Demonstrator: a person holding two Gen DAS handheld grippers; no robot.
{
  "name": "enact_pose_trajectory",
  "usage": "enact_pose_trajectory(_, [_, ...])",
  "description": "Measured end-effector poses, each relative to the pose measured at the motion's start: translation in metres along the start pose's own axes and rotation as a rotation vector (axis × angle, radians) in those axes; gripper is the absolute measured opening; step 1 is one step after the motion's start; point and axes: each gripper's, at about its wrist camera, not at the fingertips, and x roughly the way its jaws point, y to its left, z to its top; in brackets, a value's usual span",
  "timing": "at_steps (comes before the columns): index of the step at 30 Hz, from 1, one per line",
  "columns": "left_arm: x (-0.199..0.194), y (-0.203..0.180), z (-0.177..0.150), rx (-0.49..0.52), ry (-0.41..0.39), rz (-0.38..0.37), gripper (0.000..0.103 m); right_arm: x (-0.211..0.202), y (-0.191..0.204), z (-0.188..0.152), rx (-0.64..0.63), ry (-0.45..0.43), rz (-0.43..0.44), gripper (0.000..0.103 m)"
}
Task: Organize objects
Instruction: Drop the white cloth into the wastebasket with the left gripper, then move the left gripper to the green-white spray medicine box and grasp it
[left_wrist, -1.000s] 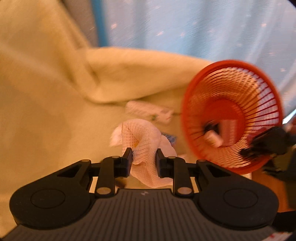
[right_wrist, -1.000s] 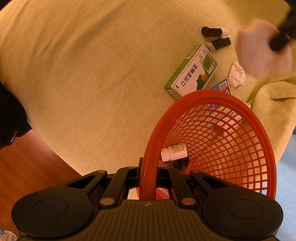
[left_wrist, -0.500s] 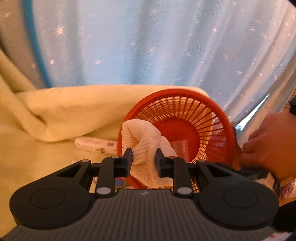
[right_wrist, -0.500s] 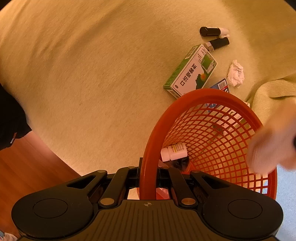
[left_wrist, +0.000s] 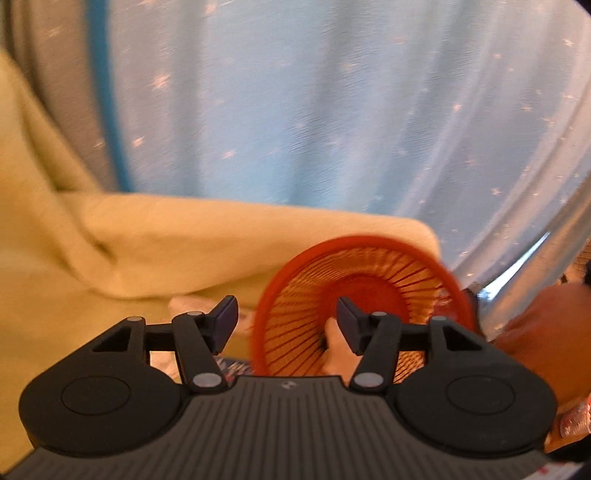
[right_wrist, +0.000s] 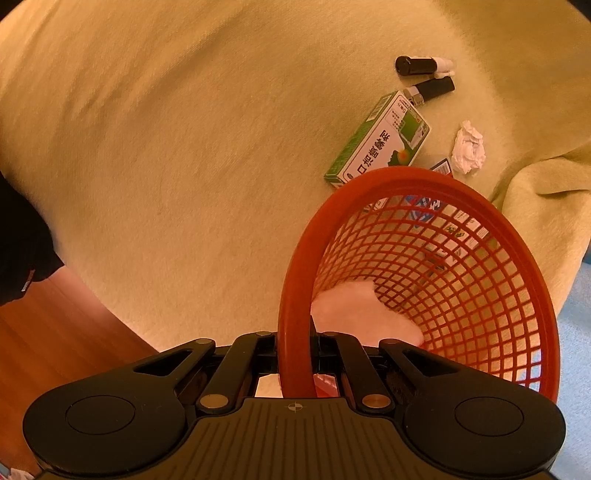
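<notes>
My right gripper (right_wrist: 295, 341) is shut on the rim of a red mesh basket (right_wrist: 461, 273), held tilted over the yellow-green blanket. A white net cloth (right_wrist: 360, 314) lies inside the basket near the rim. In the left wrist view my left gripper (left_wrist: 286, 319) is open with nothing between its fingers, in front of the basket (left_wrist: 369, 291); the white cloth (left_wrist: 338, 350) shows inside it. A green and white box (right_wrist: 380, 144), two dark small bottles (right_wrist: 424, 75) and a crumpled white tissue (right_wrist: 469, 147) lie on the blanket beyond the basket.
A pale blue starred curtain (left_wrist: 332, 110) hangs behind the folded blanket (left_wrist: 203, 243). A person's hand (left_wrist: 535, 332) shows at the right. A wooden floor (right_wrist: 55, 332) lies at the lower left, and a blue packet (right_wrist: 441, 166) sits behind the basket rim.
My left gripper carried the white net cloth over the basket, opened, and the cloth dropped inside. The small white bottle in the basket is now covered by it. The right gripper kept hold of the rim.
</notes>
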Motion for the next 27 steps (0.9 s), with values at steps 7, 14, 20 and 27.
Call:
enact_pose_trajectory(7, [-0.010, 0.031, -0.037, -0.062, 0.049, 0.110, 0.054, 0.000, 0.001, -0.001, -0.007, -0.001, -0.002, 0.001])
enact_pose_trajectory(14, [-0.017, 0.050, -0.077, -0.116, 0.111, 0.193, 0.054, 0.000, 0.000, -0.001, -0.007, -0.001, 0.000, 0.001])
enact_pose_trajectory(20, [-0.015, 0.059, -0.108, -0.147, 0.161, 0.234, 0.054, 0.000, 0.001, 0.000, -0.011, 0.000, 0.001, 0.001])
enact_pose_trajectory(27, [-0.004, 0.060, -0.131, -0.173, 0.192, 0.246, 0.055, 0.001, 0.001, 0.000, -0.012, 0.000, 0.002, 0.001])
